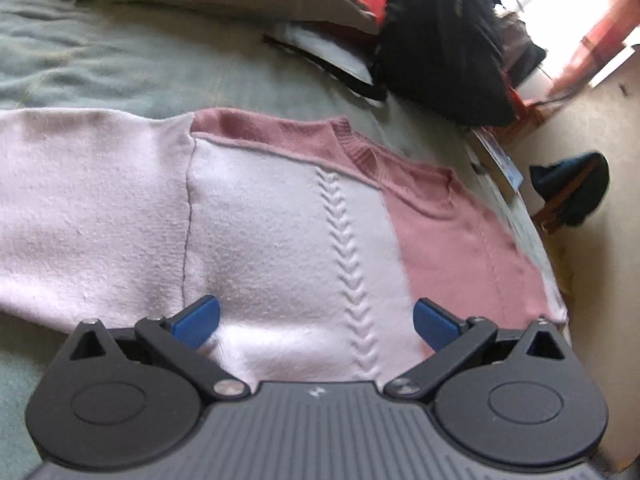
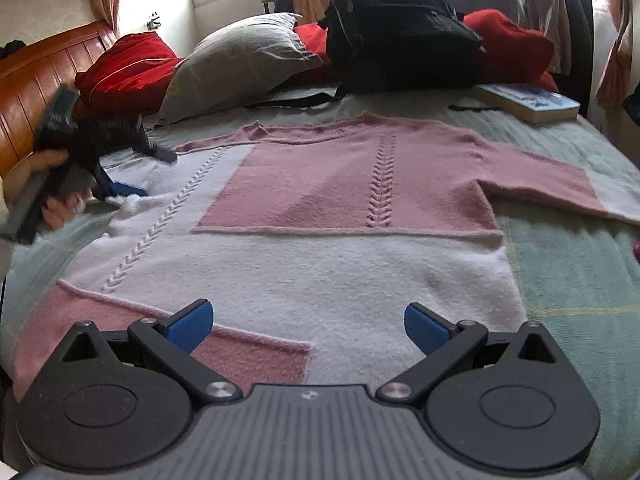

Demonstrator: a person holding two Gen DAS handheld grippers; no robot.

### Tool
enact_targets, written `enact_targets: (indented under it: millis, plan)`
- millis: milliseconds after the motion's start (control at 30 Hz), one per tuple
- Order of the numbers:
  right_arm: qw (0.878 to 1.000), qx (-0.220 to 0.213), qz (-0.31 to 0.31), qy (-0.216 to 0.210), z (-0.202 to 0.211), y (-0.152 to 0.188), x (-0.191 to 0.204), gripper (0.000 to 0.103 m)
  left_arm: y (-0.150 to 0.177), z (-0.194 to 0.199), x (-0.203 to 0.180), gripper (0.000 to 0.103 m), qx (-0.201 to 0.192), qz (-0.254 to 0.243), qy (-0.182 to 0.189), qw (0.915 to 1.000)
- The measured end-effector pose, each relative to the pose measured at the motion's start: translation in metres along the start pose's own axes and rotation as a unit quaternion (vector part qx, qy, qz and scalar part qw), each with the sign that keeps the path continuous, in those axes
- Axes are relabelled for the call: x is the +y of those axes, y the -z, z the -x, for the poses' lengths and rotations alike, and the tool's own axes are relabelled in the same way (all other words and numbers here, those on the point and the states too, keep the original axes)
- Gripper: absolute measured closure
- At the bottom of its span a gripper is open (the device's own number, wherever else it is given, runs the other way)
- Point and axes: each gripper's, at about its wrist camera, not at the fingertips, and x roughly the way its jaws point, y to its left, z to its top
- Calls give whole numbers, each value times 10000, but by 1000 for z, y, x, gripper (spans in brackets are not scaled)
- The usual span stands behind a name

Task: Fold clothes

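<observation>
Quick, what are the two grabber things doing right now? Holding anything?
Left gripper: open, holding nothing, over the sweater.
Right gripper: open, holding nothing, above the sweater's hem.

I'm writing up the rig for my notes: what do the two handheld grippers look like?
Both match: the left gripper and right gripper have a grey ribbed body with a small white mark, round black side housings, black linkage arms on silver pivots, and blue ribbed fingertips. No cables show.
</observation>
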Motion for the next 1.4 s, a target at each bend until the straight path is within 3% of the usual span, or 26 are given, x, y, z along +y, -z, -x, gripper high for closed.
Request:
enact_targets:
  millis: [167, 267, 400, 533, 733, 900, 1033, 1167, 1233, 1333, 1400]
  plan:
    - [9998, -11, -6, 186, 13, 4, 2, 0, 10, 24, -20, 1, -304, -233, -66, 9992]
    - [9997, -25, -33, 237, 15, 4, 5, 0, 22, 26, -32, 1, -247, -479, 126, 9985]
    - [9996, -91, 129, 215, 24, 4, 18, 0, 39, 12, -21, 1, 56, -357, -155, 9992]
    - [9991, -200, 270, 252, 36, 6, 24, 0, 46, 32, -21, 1, 52, -256, -113, 9996]
    - [9992, -122, 138, 365, 37, 9, 23, 0, 25, 86, -16, 1, -422, -1023, -1101, 9877]
    - [9992, -50, 112, 376, 31, 9, 30, 0, -26, 126, 58, 1, -931, -107, -1402, 9857]
    - [9989, 51, 256, 399, 19, 4, 41, 0, -49, 120, 110, 1, -884, 694, -1188, 9865]
    - [9983, 119, 425, 388, 9, -3, 50, 0, -46, 102, 137, 1, -823, 1068, -947, 9863]
    - [9979, 122, 498, 388, 5, -7, 55, 0, -36, 90, 143, 1, -675, 1046, -1033, 9868]
    - [9973, 148, 589, 409, -1, -11, 59, 0, -16, 93, 132, 1, -860, 721, -1168, 9868]
    - [9971, 174, 607, 426, -6, -14, 59, 0, -10, 97, 124, 1, -772, 591, -1227, 9877]
